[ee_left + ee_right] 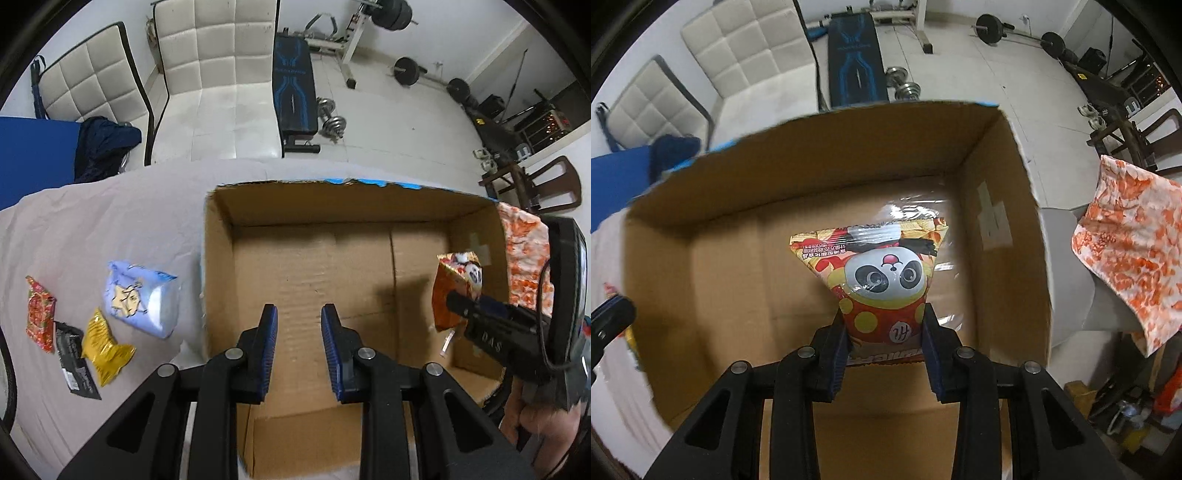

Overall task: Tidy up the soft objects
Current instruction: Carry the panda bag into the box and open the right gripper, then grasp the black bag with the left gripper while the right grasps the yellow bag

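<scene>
We hold the glossy red-and-yellow panda snack bag [882, 280] clenched in the right claw [886, 347], directly above the open brown cardboard box [997, 206]; left claw [299, 354] clenched, empty.

So we've got a panda snack bag [882, 280] hanging over the open cardboard box [1001, 206], pinched at its bottom seam, red-and-yellow print with a shiny film on it, the printing upside down to us. From the left wrist view the same bag [456, 291] sits near the box's right wall. The box [218, 280] is plain brown, with ragged blue bits along its top edge, and we see bare cardboard on the floor. Left of the box, on the pale sheet, four packs lie loose: a light blue tissue pack [142, 299], a crinkled gold packet [105, 349], a black sachet [75, 363] partly under the gold one, and a red patterned packet [38, 314].
</scene>
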Demonstrator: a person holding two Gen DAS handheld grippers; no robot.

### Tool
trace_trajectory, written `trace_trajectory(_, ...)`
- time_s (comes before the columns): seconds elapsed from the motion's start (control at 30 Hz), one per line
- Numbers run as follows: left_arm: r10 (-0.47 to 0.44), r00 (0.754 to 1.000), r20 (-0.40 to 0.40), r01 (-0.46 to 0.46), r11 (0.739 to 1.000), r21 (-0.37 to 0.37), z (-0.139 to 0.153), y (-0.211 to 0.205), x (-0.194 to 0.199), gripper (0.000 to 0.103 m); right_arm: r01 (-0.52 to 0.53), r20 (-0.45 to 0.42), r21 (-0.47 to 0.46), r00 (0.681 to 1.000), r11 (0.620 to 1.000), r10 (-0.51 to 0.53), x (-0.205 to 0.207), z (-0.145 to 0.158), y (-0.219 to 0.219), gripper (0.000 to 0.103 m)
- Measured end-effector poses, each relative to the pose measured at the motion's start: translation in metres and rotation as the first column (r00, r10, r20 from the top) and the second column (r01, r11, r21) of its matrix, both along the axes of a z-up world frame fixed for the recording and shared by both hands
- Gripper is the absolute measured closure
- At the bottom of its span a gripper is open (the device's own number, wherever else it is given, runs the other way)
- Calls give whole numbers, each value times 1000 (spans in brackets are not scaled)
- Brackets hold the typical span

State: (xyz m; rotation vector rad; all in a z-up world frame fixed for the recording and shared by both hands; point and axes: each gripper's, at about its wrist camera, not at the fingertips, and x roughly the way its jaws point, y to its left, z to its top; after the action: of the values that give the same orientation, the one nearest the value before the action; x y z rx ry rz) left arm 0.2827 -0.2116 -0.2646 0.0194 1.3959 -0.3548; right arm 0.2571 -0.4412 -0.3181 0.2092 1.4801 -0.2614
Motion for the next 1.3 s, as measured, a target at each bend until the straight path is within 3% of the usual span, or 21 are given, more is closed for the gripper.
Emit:
trace_trajectory(0.1, 4, 1000, -20, -4, 1000, 24, -18, -7, 9, 80, -4, -23, 3, 1000, 1000, 4, 17, -20, -8, 65)
trace_trajectory(0.23, 12, 998, -58, -10, 999, 39, -35, -16, 16, 68, -17, -37, 2, 999, 1000, 17, 31, -33, -11, 63)
trace_trajectory(0.3, 21, 997, -77, -18, 999, 39, -41, -19, 17, 60, -20, -35, 6, 999, 1000, 20, 35, -34, -12, 52)
trace_trajectory(0.37, 23, 996, -81, -20, 999, 36, -44, -23, 17, 53, -15, -25, 11, 1000, 1000, 15, 35, -30, -12, 29)
trace_trajectory(0.5, 27, 999, -36, -26, 999, 35, -34, -24, 13, 23, -13, 22, 37, 1000, 999, 12, 34, -10, -7, 21)
trace_trajectory(0.63, 45, 999, 28, -45, 999, 0, -15, -13, 10, 5, -32, 87, 77, 996, 997, 25, 20, 19, 13, 0)
trace_trajectory(0.83, 89, 993, 73, -88, 996, -14, 12, 25, 2, 3, -52, 167, 130, 986, 990, 30, -14, 74, 69, 0)
trace_trajectory(1.03, 136, 978, 161, -134, 991, -25, 55, 100, -25, 3, -154, 230, 148, 966, 977, 117, -56, 125, 164, 0)
trace_trajectory(1.17, 143, 969, 204, -154, 987, 40, 74, 162, -50, 3, -250, 200, 200, 957, 947, 210, -79, 130, 247, 0)
trace_trajectory(1.3, 163, 968, 192, -186, 976, 111, 75, 234, -77, 3, -336, 171, 243, 938, 910, 301, -86, 114, 325, 0)
